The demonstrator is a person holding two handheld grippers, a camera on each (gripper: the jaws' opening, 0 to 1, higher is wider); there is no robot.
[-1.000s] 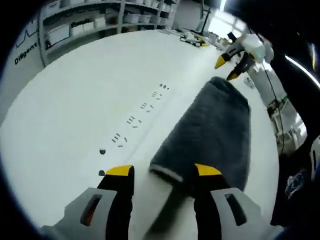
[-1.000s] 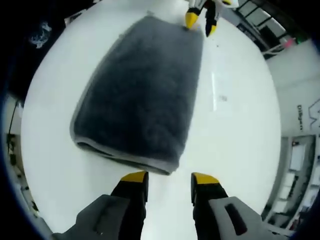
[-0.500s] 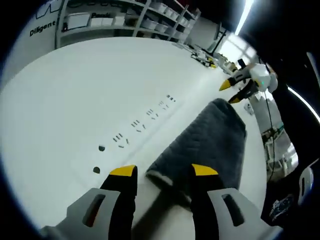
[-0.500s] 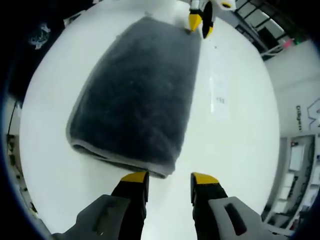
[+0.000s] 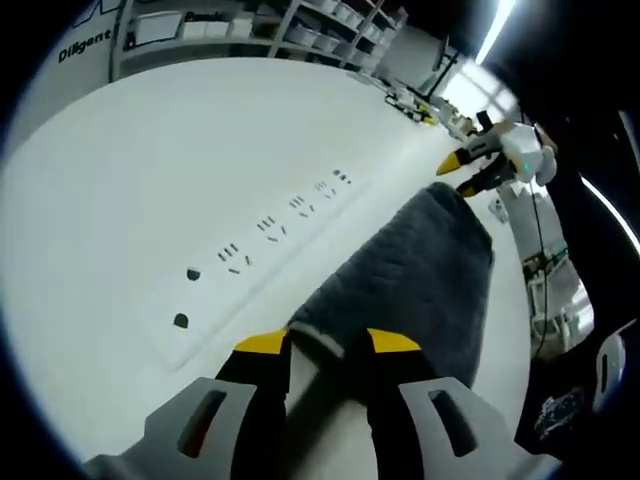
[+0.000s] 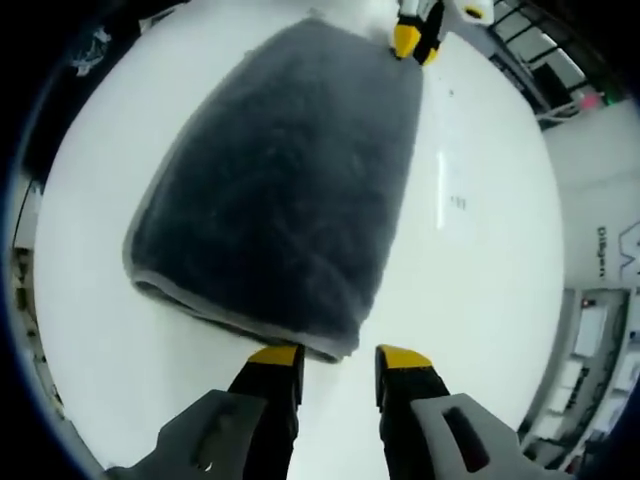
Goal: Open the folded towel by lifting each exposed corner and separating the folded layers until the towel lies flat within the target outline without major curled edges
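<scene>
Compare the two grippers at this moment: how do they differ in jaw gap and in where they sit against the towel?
The left gripper has its jaws close together, straddling a corner edge of the towel; the right gripper has its jaws wider apart. The left one has cloth between its tips; the right one's tips sit just short of the towel's opposite end, nothing between them. Both have yellow tips and sit low over the white table.

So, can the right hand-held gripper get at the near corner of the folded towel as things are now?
Probably yes. The right hand-held gripper is open just short of the folded towel, its near corner lies right before the jaws, and only bare white table surrounds it.
</scene>
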